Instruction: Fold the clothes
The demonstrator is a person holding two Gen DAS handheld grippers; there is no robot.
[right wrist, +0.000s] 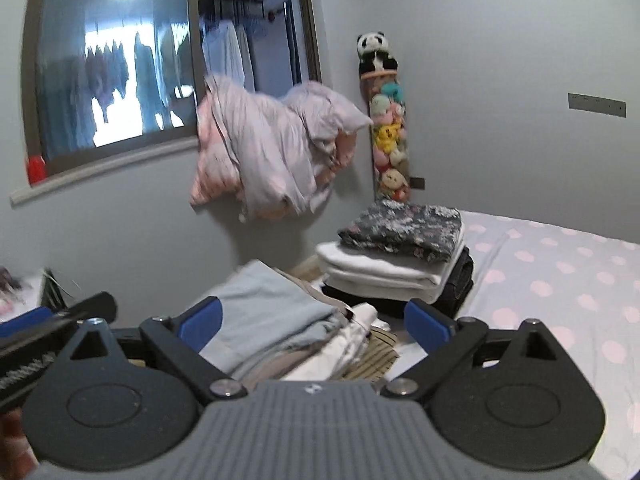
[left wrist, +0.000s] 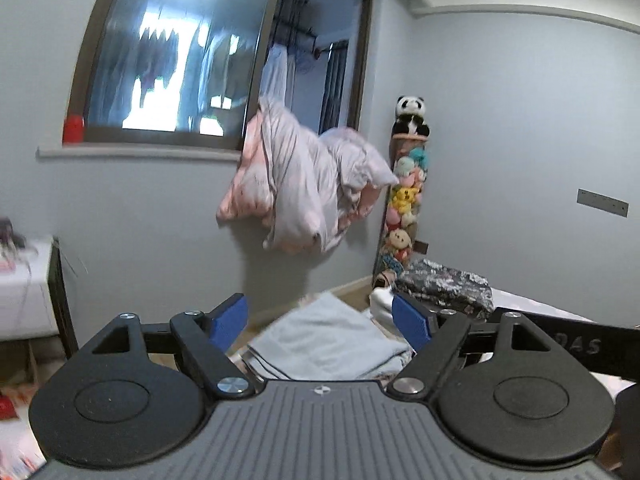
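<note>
Both hand-held grippers point(left wrist: 322, 318) point(right wrist: 312, 320) level, jaws spread

Pink-dotted bedsheet point(right wrist: 560, 272), grey-pink garment point(right wrist: 272, 148)

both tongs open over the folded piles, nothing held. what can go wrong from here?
1. The near pile looks uneven, with layers sliding toward the bed edge; a nudge from the right tongs could topple it.
2. The far stack sits near the bed's corner; it may slip off if the sheet is pulled.
3. The left tongs sit close to the right ones; they could collide when reaching.
</note>
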